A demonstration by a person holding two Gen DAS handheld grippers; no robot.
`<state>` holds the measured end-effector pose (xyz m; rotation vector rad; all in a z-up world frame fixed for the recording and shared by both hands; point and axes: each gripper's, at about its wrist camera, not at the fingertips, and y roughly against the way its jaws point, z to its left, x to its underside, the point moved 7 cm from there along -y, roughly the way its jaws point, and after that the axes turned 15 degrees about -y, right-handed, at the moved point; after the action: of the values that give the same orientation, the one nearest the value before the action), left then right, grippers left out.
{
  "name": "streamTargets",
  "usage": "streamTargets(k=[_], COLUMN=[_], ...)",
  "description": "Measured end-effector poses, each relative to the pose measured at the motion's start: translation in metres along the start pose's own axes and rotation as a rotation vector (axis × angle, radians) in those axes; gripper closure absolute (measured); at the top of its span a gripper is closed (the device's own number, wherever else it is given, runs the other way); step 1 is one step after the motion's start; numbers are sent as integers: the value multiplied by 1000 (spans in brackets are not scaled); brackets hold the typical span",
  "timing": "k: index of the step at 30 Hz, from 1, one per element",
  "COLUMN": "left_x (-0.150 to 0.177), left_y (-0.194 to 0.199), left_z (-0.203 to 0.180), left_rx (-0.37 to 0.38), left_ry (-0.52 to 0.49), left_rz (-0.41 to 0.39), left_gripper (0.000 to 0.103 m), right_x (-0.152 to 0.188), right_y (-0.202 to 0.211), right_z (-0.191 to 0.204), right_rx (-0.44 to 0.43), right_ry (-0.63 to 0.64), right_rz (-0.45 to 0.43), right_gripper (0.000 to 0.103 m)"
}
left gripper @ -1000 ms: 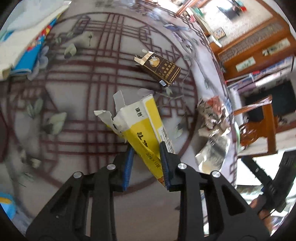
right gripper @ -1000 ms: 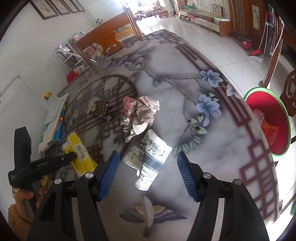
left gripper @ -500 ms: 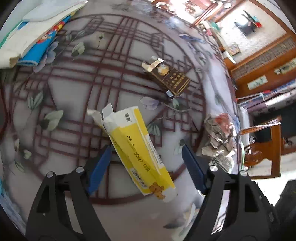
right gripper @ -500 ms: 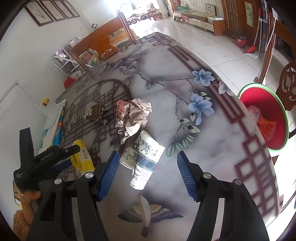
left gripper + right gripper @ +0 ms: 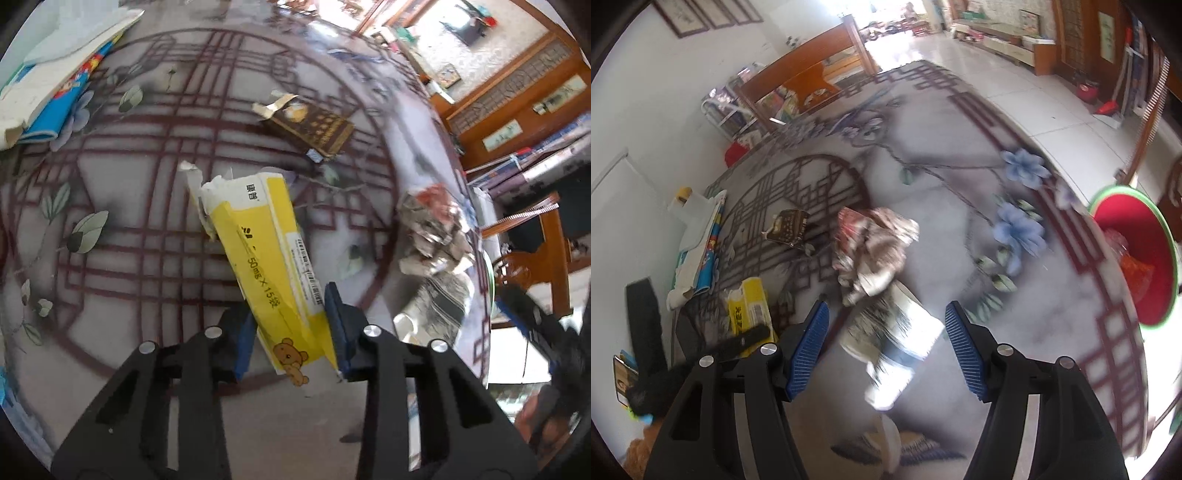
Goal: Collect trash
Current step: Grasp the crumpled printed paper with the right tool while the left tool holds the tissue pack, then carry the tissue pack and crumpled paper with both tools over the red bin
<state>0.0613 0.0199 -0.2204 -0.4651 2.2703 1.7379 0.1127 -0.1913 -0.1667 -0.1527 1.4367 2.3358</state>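
Note:
My left gripper [image 5: 290, 334] is shut on the lower end of a torn yellow carton [image 5: 264, 251], which points away over the patterned table; the carton also shows in the right wrist view [image 5: 748, 308]. A brown cigarette box [image 5: 310, 123] lies beyond it. Crumpled paper [image 5: 434, 230] lies to the right. My right gripper [image 5: 886, 349] is open above flattened paper cups [image 5: 897, 341], with the crumpled paper [image 5: 873, 247] just beyond them. A red bin with a green rim [image 5: 1137, 254] stands past the table's right edge.
A stack of papers and a blue booklet [image 5: 55, 85] lies at the table's far left. Wooden chairs [image 5: 809, 81] stand behind the table. The table edge curves close on the right [image 5: 1123, 332].
My left gripper opened around the yellow carton half a second ago and has now shut on it again, lower down. My right gripper has moved in closer over the paper cups.

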Motion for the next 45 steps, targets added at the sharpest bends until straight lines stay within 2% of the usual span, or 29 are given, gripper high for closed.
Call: streamTargets(k=[6, 9, 14, 16, 17, 18, 20, 26, 32, 39, 45], left_x=[11, 16, 21, 22, 23, 23, 24, 21, 10, -6, -13], left_y=[17, 20, 23, 25, 26, 27, 27, 31, 40, 56, 67], left_z=[-9, -9, -4, -2, -2, -1, 0, -6, -20, -39, -64], left_rx=[-2, 5, 3, -2, -3, -2, -2, 3, 9, 21, 16], left_ry=[-37, -21, 1, 3, 5, 9, 16, 7, -21, -58, -119], left_rz=[-19, -23, -25, -30, -31, -33, -34, -46, -89, -147, -187], left_gripper=[69, 69, 69, 69, 69, 69, 69, 69, 69, 69, 69], right_x=[-22, -28, -30, -28, -27, -25, -21, -5, 18, 14, 13], right_y=[-40, -58, -80, -85, -84, -81, -69, -18, 35, 63, 70], right_z=[16, 18, 21, 21, 21, 22, 27, 38, 22, 10, -1], right_rx=[15, 28, 73, 73, 65, 60, 47, -28, -73, -45, -45], right_ry=[18, -3, 37, 38, 37, 42, 75, 139, 35, 25, 8], right_rz=[50, 80, 97, 116, 123, 120, 92, 2, -115, -194, -201], right_gripper=[29, 28, 28, 33, 49, 62, 64, 64, 64, 64, 64])
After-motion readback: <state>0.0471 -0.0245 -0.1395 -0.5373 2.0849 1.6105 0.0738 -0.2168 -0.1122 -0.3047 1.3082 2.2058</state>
